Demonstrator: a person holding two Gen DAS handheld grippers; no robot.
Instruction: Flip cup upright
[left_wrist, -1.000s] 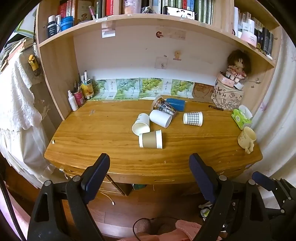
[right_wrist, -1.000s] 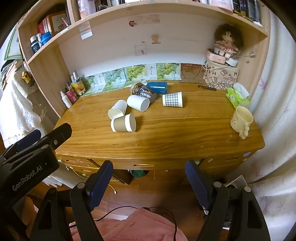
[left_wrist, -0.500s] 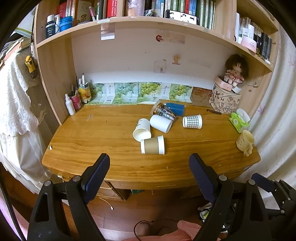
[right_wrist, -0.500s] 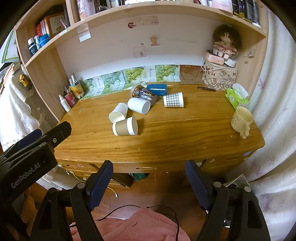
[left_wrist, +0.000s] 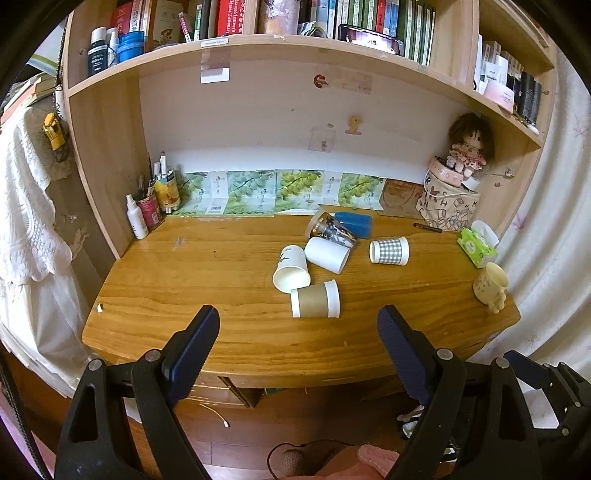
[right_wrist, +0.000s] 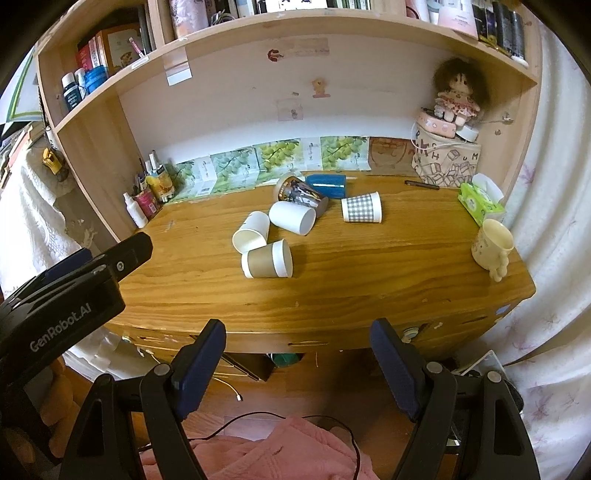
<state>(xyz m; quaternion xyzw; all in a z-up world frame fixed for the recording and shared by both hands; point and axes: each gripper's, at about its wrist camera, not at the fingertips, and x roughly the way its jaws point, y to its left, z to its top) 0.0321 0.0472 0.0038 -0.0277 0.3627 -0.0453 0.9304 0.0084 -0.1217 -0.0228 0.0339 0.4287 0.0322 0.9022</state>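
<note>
1. Here, several cups lie on their sides mid-desk (left_wrist: 207, 295): a brown cup (left_wrist: 315, 299) nearest, a white cup (left_wrist: 290, 264) touching it, a second white one (left_wrist: 327, 254) behind, and a checked cup (left_wrist: 389, 251) to the right.
2. The left gripper (left_wrist: 298, 345) hangs off the desk's near edge, fingers spread wide, empty.
3. The right gripper (right_wrist: 297, 356) does likewise, fingers apart, holding nothing.
4. A cream mug (right_wrist: 492, 246) stands upright at the far right.
</note>
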